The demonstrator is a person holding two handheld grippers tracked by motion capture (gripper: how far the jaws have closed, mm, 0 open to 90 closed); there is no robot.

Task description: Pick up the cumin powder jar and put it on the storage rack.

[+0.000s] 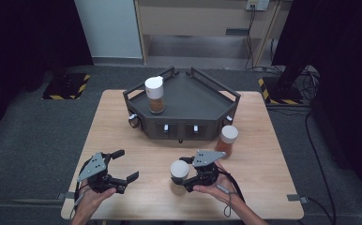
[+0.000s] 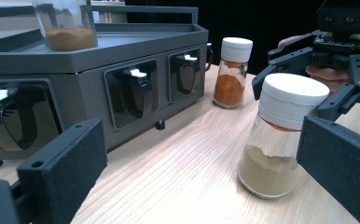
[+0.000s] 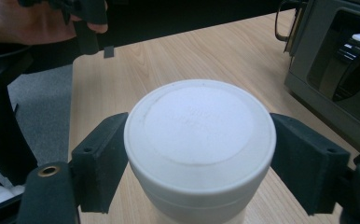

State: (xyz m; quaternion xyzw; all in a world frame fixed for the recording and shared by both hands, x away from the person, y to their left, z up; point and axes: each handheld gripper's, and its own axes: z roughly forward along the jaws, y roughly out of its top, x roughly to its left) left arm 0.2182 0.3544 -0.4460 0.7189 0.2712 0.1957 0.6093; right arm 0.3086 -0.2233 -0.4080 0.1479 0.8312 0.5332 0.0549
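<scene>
Between your right gripper's [image 1: 184, 174] jaws stands the white-capped jar [image 1: 179, 174] — jaws at its cap, contact uncertain; your left gripper [image 1: 124, 165] waits nearby, jaws apart.

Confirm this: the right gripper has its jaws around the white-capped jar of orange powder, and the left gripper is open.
Wrong powder. The right gripper has its jaws around the jar of pale beige powder, as the left gripper view shows; the orange jar stands apart by the rack. The left gripper is open.

light: dim, overhead | surroundings: dark | near foreground: slightly soft | glare: none
</scene>
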